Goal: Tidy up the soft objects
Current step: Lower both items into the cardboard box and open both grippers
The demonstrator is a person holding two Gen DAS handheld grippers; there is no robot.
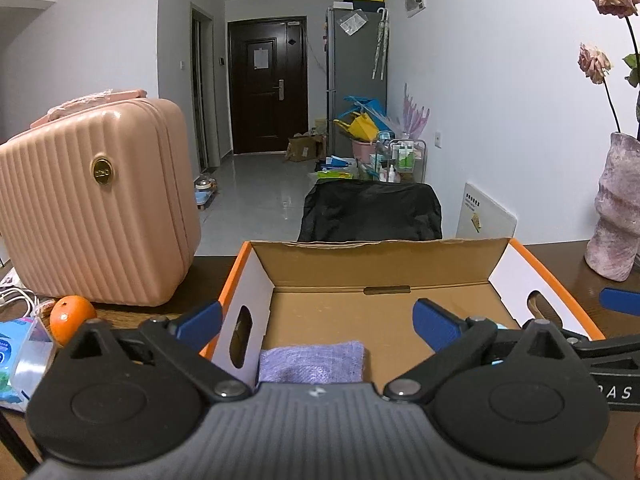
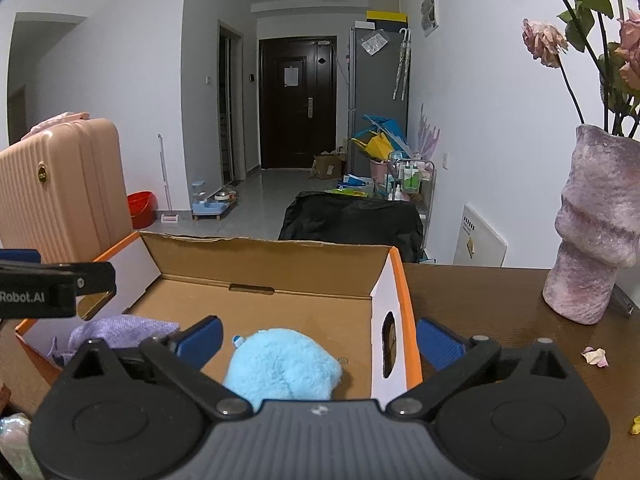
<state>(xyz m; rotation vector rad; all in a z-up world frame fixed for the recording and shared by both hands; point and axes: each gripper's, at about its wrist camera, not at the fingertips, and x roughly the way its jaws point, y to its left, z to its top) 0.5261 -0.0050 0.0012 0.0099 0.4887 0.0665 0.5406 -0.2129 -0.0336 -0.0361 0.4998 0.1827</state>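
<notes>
One cardboard box (image 2: pixel 264 264) is holding two soft items: one purple cloth (image 2: pixel 120 328) and one blue plush (image 2: pixel 284 364). One pink case (image 1: pixel 96 208), one orange (image 1: pixel 72 316) and one vase (image 2: pixel 596 228) are sitting on the surface (image 2: pixel 480 300).

white walls (image 1: pixel 480 80), grey tiled floor (image 1: pixel 256 192), dark door (image 1: pixel 267 84) down the hall, grey fridge (image 2: pixel 376 92) right.

The near edge of the purple cloth (image 1: pixel 312 362) and the lower part of the blue plush (image 2: pixel 282 372) were hidden by gripper housings; the wet-wipes pack (image 1: pixel 16 360) was cropped.

Pink suitcase (image 1: pixel 96 208), orange (image 1: pixel 72 318), vase (image 2: pixel 596 228)
</notes>
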